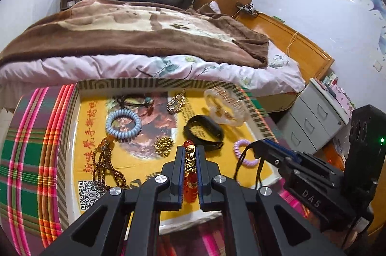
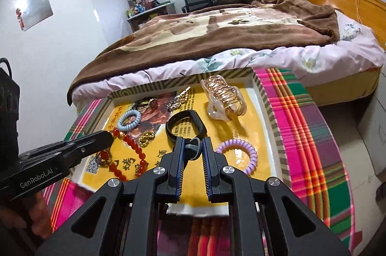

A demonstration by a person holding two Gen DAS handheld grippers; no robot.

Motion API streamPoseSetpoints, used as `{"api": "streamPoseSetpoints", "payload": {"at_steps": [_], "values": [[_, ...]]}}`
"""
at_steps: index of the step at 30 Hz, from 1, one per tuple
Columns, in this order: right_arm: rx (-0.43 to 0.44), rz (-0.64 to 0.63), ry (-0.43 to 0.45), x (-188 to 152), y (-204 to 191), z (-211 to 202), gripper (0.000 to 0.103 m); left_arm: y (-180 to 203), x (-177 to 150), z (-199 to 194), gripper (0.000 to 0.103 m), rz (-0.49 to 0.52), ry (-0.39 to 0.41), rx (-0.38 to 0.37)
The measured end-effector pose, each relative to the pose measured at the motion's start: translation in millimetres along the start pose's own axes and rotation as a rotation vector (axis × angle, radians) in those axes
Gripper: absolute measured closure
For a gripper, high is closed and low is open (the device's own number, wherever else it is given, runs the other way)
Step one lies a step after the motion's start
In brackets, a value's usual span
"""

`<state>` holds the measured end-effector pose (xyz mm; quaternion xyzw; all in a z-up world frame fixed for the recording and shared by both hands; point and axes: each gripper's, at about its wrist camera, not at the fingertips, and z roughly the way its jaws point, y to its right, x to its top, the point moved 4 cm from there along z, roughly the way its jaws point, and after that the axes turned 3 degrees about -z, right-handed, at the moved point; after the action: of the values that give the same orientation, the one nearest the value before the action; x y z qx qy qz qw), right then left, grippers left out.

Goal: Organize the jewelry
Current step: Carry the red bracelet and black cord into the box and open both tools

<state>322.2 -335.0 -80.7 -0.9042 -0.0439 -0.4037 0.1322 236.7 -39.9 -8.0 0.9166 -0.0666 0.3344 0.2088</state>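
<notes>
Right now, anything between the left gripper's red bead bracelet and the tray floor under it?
Nothing visible. The left gripper is shut on the red bead bracelet, which hangs over bare yellow tray lining. The gold chain cluster lies just beside, left of it in the left wrist view.

The red bead bracelet [image 1: 190, 186] is mostly hidden between the left hand-held gripper [image 1: 190, 152] fingers.

- "GenRobot.AI" stands in white on the black body of the left gripper [image 2: 109, 139].
- "DAS" is embossed on the black body of the right gripper [image 1: 257, 146].
- Red Chinese characters and a QR code [image 1: 88, 194] are printed on the yellow tray liner [image 1: 241, 133]; the small print is illegible.
</notes>
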Motion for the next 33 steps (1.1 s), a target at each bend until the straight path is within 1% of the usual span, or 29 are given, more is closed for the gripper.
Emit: {"api": "streamPoseSetpoints", "payload": {"at_steps": [2, 8, 13, 15, 23, 29, 32, 33], "values": [[-0.002, 0.001, -0.012, -1.6, 0.8, 6.1, 0.088, -4.7, -0.8, 4.3, 0.095, -0.002, -0.008, 0.007], [-0.015, -0.008, -0.038, -2.2, 4.1, 21.1, 0.088, -19.0, -2.7, 12.8, 0.095, 0.017, -0.020, 0.080], [-0.028, 0.000, -0.054, -0.5, 7.9, 30.4, 0.088, -32.7, -7.2, 17.0, 0.095, -0.001, -0.037, 0.100], [-0.033, -0.019, -0.072, -2.3, 6.3, 34.0, 0.088, -36.7, -8.4, 19.1, 0.095, -0.006, -0.042, 0.108], [-0.086, -0.057, -0.097, -9.8, 8.4, 39.2, 0.088, -43.8, -14.1, 21.8, 0.095, 0.015, -0.046, 0.187], [-0.113, -0.091, -0.103, -10.4, 5.9, 40.8, 0.088, -44.8, -15.5, 22.1, 0.094, 0.019, -0.049, 0.210], [-0.132, -0.109, -0.106, -11.3, 4.4, 41.6, 0.088, -45.0, -16.2, 22.2, 0.091, 0.017, -0.051, 0.215], [-0.134, -0.111, -0.106, -11.4, 3.9, 41.7, 0.088, -45.4, -16.5, 22.2, 0.088, 0.015, -0.052, 0.215]]}}
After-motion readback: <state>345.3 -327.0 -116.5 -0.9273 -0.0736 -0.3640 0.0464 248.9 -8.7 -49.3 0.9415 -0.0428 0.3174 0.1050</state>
